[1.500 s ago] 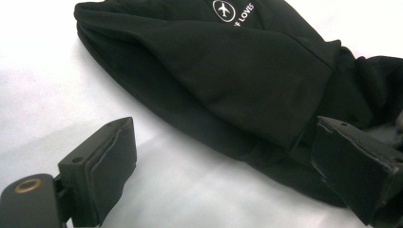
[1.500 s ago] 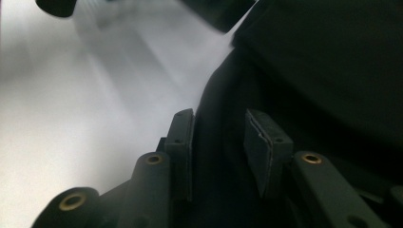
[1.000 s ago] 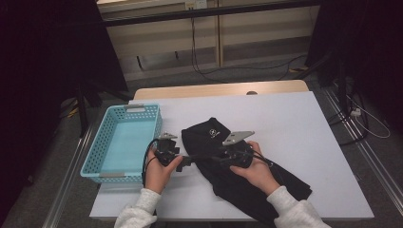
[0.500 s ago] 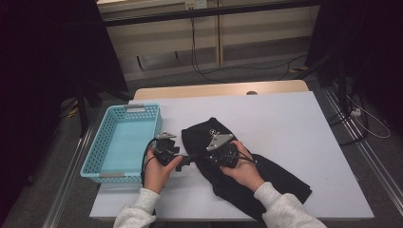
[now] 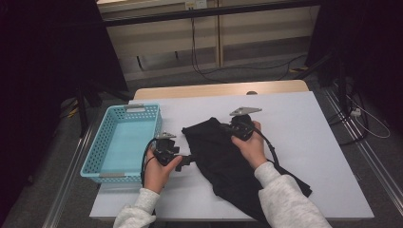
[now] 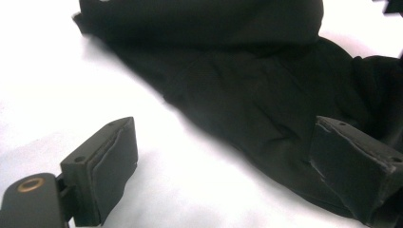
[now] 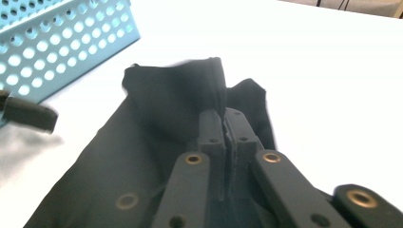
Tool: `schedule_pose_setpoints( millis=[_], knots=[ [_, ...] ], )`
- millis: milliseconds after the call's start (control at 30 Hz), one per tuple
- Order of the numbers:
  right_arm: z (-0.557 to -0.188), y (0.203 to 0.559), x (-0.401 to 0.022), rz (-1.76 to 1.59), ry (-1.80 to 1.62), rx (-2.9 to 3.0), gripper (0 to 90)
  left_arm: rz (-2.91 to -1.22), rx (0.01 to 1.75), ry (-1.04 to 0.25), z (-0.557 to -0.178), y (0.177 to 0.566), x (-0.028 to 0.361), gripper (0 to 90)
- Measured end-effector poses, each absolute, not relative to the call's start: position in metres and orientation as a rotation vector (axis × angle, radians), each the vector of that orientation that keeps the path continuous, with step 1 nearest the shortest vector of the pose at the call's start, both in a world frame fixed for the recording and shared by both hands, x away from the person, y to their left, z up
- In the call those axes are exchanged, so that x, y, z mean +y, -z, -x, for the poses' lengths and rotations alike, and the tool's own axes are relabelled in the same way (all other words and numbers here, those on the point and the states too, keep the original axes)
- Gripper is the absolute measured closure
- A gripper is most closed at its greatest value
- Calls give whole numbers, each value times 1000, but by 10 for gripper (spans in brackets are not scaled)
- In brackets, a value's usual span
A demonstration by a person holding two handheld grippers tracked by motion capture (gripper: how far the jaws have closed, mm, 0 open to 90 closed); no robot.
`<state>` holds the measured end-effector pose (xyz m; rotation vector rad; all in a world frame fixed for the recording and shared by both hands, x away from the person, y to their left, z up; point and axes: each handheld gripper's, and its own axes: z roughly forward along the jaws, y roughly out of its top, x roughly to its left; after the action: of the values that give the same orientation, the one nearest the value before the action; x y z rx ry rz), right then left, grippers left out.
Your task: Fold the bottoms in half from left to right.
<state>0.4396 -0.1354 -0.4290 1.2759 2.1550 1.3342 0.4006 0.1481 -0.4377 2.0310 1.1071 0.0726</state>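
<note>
Right gripper (image 7: pixel 224 124) has just closed, pinching a fold of black cloth (image 5: pixel 223 156). Left gripper (image 6: pixel 223 171) stands open at the cloth's left edge, right of the basket (image 5: pixel 97 161).

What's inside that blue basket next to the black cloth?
The blue basket shows a bare blue floor with nothing lying in it. Its near wall hides a thin strip of that floor, so something very flat there couldn't be ruled out.

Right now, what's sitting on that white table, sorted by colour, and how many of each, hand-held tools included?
Black garment: 1
Light blue basket: 1
Black hand-held grippers: 2, the left gripper open beside the cloth, the right gripper shut on a fold of it
Total: 4
</note>
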Motion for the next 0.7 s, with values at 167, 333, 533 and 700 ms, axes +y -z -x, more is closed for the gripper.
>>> schedule_pose_setpoints(
  millis=[167,333,533,700],
  knots=[
    [-443,438,-142,-1351,-1175,2154,660,-2034,1112,-75,-401,439,148,94],
    [-434,440,-148,-1308,-1173,2194,630,-2039,1115,-75,-402,440,148,94],
    [-417,436,-156,-1266,-1142,2252,501,-2039,1121,-83,-403,441,148,97],
    [-395,429,-176,-1245,-1139,2282,446,-2040,1126,-94,-403,442,147,96]
  ],
)
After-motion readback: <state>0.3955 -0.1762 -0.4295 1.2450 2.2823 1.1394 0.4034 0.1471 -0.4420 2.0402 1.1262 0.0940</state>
